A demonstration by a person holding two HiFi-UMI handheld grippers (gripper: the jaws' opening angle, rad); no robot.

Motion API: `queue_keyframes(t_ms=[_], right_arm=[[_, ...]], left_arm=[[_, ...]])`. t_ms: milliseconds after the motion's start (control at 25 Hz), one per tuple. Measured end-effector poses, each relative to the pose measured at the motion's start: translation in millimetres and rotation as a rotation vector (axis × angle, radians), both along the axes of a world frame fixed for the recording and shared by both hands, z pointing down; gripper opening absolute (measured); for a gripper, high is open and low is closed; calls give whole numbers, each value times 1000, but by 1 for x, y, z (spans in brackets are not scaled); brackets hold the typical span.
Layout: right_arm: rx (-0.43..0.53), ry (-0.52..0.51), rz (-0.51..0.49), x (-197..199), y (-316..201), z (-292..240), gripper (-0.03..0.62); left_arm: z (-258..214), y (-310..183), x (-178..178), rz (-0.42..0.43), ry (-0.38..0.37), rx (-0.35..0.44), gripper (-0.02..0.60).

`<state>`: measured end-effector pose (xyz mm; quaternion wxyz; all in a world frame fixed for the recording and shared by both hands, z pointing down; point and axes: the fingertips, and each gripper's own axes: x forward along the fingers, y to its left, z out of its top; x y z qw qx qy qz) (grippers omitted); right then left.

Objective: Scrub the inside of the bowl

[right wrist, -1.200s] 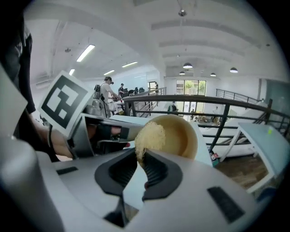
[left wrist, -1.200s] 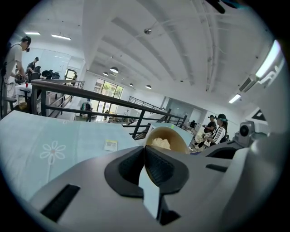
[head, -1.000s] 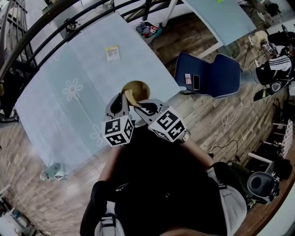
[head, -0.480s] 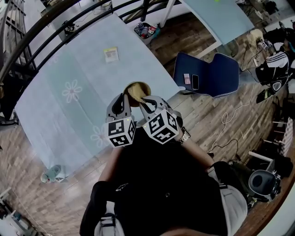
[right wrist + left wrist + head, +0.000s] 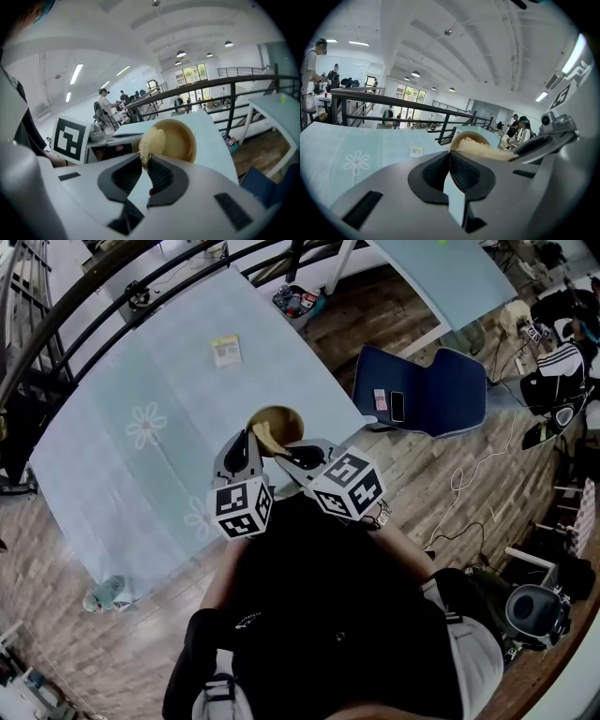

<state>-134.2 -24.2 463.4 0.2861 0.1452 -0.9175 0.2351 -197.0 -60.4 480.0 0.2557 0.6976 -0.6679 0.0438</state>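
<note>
Left gripper is set at the near left rim of the bowl, jaws clamped on the rim wall, tilted slightly downward. Right gripper is placed just beside it at the bowl's near side. Its jaws are pinched on the scrub pad, which is pushed into the bowl.

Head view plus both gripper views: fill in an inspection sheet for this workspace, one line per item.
Surface: table under a pale blue cloth with daisy prints.
Job's things: tan bowl near the table's edge; fibrous scrubber in it.
Clutter: small yellow card on the cloth.
Grippers: left gripper shut on the bowl's rim; right gripper shut on the scrubber.
Cables: loose cable on the floor.
Surroundings: blue chair with a phone on it.
</note>
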Motion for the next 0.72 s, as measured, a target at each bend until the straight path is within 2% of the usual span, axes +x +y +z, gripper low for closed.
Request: queue_keyframes(t_ms=[120, 280, 360, 440, 560, 720], right_arm=[[226, 129, -23, 5, -14, -6, 44], [588, 383, -118, 13, -28, -11, 44], [681, 472, -151, 18, -31, -5, 44], [665, 503, -169, 22, -30, 5, 44], [581, 510, -183, 25, -23, 20, 44], [453, 449, -178, 19, -8, 33, 44]], left_arm=[[1, -1, 5, 23, -26, 1, 25], [-1, -4, 8, 31, -56, 11, 25], [-2, -4, 6, 31, -61, 13, 25], [-2, -3, 7, 37, -62, 10, 25], [0, -2, 9, 45, -42, -1, 25], [2, 0, 6, 22, -8, -3, 25]])
